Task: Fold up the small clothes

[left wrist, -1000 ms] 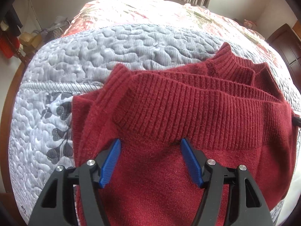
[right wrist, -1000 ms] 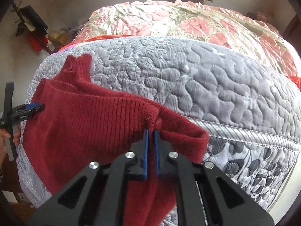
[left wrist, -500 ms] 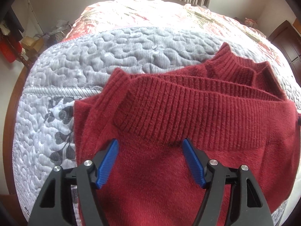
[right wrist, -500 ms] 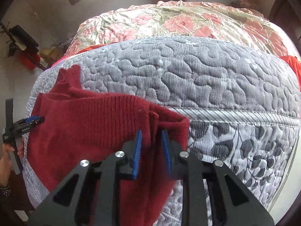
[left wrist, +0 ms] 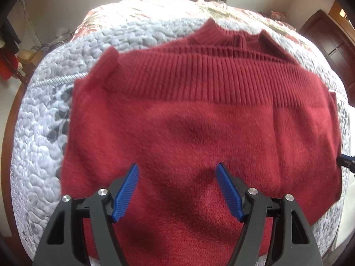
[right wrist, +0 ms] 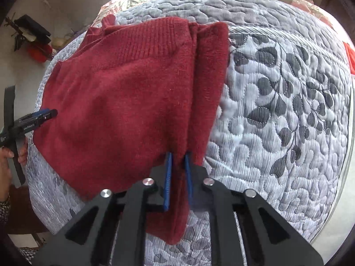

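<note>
A dark red knitted sweater (left wrist: 199, 122) lies folded on the grey quilted bed, its ribbed band (left wrist: 210, 77) on the far side. My left gripper (left wrist: 177, 190) hovers open over the sweater's near part, nothing between its blue pads (left wrist: 126, 190). In the right wrist view the same sweater (right wrist: 122, 99) spreads to the left, with a folded strip (right wrist: 208, 88) along its right side. My right gripper (right wrist: 178, 177) is nearly shut, pinching the near end of that strip, which hangs down past the jaws. The left gripper (right wrist: 47, 113) shows at the sweater's left edge, held by a hand (right wrist: 8, 155).
The grey quilted cover (right wrist: 277, 122) has a leaf-print band and drops off at the near edge. A floral bedspread (left wrist: 155, 6) covers the far half of the bed. Clutter and a red object (right wrist: 37, 51) stand on the floor at left; a dark wooden door (left wrist: 328, 40) at right.
My right gripper let go of the ribbed corner, drew back along the folded side and closed on its near end. The left gripper, still open, pulled back toward the sweater's near part.
</note>
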`<state>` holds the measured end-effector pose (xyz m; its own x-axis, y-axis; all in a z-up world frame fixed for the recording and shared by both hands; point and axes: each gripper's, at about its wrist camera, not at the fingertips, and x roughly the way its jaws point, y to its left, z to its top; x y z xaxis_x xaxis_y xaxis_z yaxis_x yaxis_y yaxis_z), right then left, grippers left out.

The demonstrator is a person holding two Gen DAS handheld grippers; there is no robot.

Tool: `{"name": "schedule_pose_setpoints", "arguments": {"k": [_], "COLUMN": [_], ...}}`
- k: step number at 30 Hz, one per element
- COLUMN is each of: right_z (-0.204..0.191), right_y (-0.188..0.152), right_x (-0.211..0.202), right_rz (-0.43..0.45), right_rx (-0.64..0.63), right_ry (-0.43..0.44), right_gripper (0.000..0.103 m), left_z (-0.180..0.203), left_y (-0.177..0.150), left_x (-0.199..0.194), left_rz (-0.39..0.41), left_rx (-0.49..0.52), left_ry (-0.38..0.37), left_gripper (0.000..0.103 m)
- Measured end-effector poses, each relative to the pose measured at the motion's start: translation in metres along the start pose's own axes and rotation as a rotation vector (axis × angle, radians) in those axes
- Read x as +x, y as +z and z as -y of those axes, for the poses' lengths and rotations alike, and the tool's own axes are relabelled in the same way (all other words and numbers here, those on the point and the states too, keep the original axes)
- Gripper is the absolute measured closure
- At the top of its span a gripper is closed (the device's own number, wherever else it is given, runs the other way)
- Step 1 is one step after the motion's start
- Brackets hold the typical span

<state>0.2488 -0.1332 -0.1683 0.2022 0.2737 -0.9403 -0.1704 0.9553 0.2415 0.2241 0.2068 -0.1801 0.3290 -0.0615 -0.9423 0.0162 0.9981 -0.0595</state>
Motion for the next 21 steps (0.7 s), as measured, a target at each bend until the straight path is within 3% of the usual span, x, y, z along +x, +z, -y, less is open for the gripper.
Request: {"name": "schedule_pose_setpoints", "arguments": {"k": [10, 21], "right_z": [-0.007, -0.004], "right_y": [-0.003, 0.003], "right_x": [0.003, -0.019], "right_rz": [-0.001, 0.057], "right_rx": [-0.006, 0.045], "right_ry": [-0.036, -0.031], "right_gripper": [0.095, 0.048], "left_z": [-0.008, 0.011], "left_y": [0.0, -0.002], "left_x": [0.002, -0.042], "left_rz": [0.003, 0.13], "left_rx": [-0.039, -0.012], "left_ry": [0.001, 0.007], "left_gripper": [0.029, 0.029]}}
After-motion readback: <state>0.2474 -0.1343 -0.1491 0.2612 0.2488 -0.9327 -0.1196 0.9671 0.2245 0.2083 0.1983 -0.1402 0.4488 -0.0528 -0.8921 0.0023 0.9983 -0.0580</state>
